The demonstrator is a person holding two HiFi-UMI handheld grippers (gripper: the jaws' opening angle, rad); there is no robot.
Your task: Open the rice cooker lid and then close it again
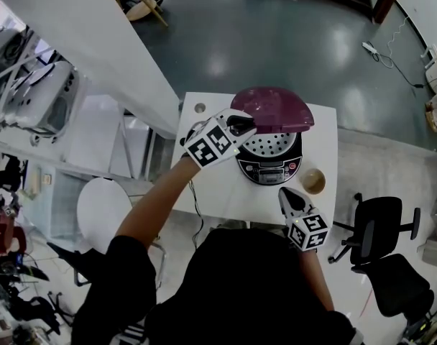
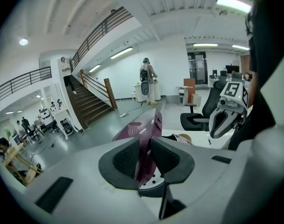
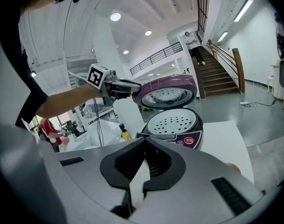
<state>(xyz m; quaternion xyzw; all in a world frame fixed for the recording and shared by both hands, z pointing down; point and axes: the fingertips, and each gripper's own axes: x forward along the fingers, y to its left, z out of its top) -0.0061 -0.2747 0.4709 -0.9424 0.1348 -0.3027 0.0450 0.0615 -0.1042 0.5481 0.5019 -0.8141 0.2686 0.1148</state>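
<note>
The cooker [image 1: 270,165] is set on a white counter [image 1: 211,185], just above the centre of the head view. Its purple lid [image 1: 274,108] is raised and held tilted over the pot, so that a perforated plate [image 1: 270,144] is seen below it. The lid's front left edge is gripped by the left gripper [image 1: 243,126]; in the left gripper view the fingers [image 2: 124,159] are narrowed on the thin purple rim [image 2: 147,146], which runs upright between them. The right gripper [image 1: 289,198] is held lower, right of centre, at the counter's near edge and apart from the cooker. In its own view its fingers [image 3: 125,164] are pressed together with nothing between them, and the open cooker [image 3: 175,127] is seen beyond. A small round cup [image 1: 313,181] is placed just right of the cooker.
</note>
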